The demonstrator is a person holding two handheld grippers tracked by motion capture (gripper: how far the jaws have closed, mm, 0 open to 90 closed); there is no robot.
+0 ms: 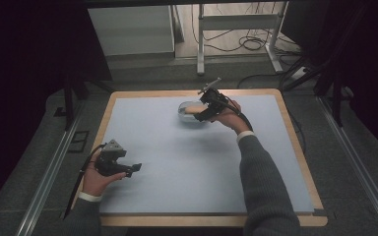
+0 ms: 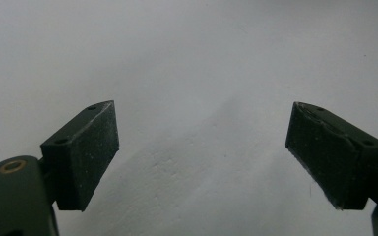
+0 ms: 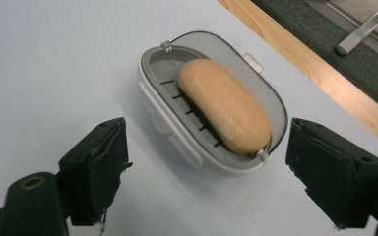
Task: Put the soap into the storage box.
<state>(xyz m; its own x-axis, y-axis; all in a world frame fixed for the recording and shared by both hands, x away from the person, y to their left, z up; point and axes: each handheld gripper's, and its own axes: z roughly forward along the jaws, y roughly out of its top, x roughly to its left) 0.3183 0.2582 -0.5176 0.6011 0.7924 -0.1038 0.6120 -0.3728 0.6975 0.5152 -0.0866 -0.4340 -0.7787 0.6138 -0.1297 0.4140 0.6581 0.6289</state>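
Right tool (image 3: pixel 204 172) agape — bread roll (image 3: pixel 224 105) lengthwise along oval tray (image 3: pixel 150 81).

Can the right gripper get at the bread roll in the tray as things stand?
Probably yes. The right gripper hangs open just before the bread roll, which lies uncovered on the slotted white tray, with nothing between them.

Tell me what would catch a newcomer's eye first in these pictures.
An orange soap bar lies in a grey slotted dish toward the table's far side. The right gripper hovers over it, jaws wide open. The left gripper, also open, sits near the front left.
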